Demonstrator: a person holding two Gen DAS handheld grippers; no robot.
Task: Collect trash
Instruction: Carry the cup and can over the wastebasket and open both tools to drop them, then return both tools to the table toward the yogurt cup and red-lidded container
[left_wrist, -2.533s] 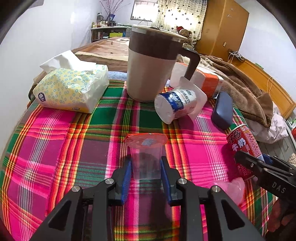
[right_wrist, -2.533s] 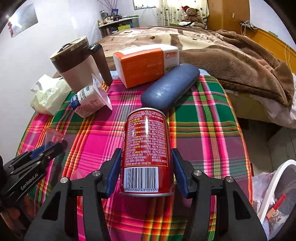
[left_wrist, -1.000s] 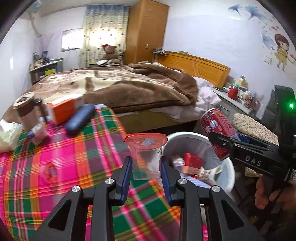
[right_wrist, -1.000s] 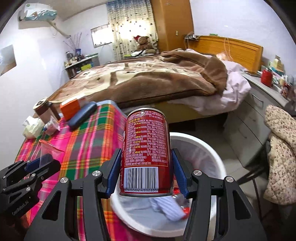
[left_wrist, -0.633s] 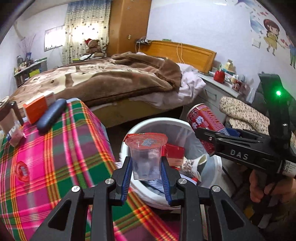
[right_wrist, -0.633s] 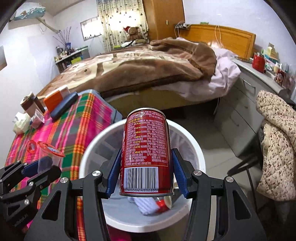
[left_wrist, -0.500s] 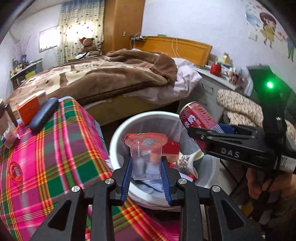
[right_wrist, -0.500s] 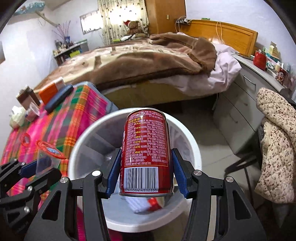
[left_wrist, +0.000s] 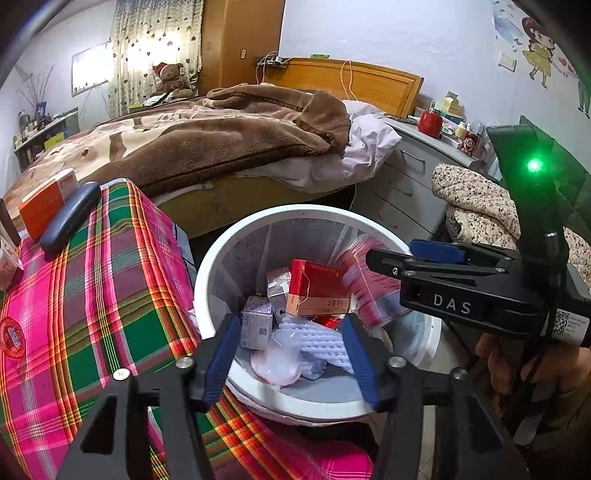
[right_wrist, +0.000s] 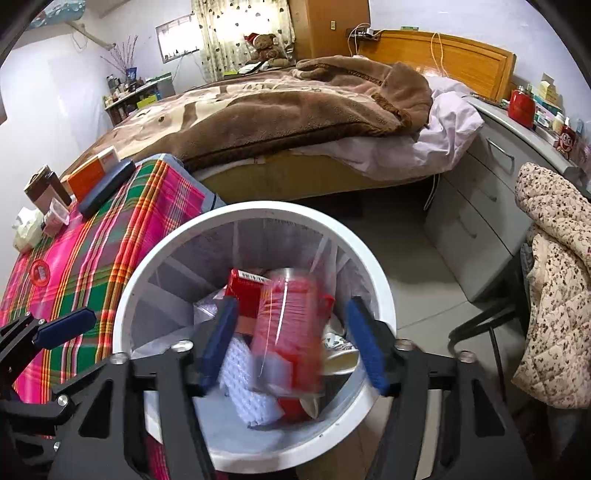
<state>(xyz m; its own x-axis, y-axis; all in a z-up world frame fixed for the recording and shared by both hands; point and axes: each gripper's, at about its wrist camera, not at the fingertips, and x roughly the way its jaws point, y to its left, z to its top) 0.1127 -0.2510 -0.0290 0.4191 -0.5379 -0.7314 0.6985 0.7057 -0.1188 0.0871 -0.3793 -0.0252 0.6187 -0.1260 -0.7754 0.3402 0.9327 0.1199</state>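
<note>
Both your tools sit over the white trash bin (left_wrist: 207, 280), jaws spread wide, nothing pinched. Left tool (left_wrist: 290, 354): blue pads apart, and the clear plastic cup (left_wrist: 275, 356) with its red rim lies between them but below, down in the bin on the white foam wrap (left_wrist: 317, 341), touching neither pad. Right tool (right_wrist: 291, 343): also spread; the red can (right_wrist: 290, 328) shows as a motion-blurred streak between the fingers, apart from both pads, above the bin contents. In the left wrist view the same can is a red blur at 3 o'clock inside the bin, just under the right tool's black fingers (left_wrist: 399, 267). Also in the bin: a red carton (left_wrist: 317, 286) near centre, a small grey box (left_wrist: 256, 325) at 9 o'clock of it, a paper cup (right_wrist: 341, 360) at the 3 o'clock wall. Plaid tabletop (left_wrist: 92, 295) touches the bin's 9 o'clock side; a red round lid (left_wrist: 11, 338) lies flat on it, with the dark blue case (left_wrist: 68, 219) and the orange box (left_wrist: 46, 201) side by side at its far edge. Right wrist view shows the brown mug (right_wrist: 44, 192), the yogurt cup (right_wrist: 55, 218) and the tissue pack (right_wrist: 26, 229) at the far 9 o'clock corner. Bed with brown blanket (right_wrist: 280, 110) sits at 12 o'clock beyond the bin.
</note>
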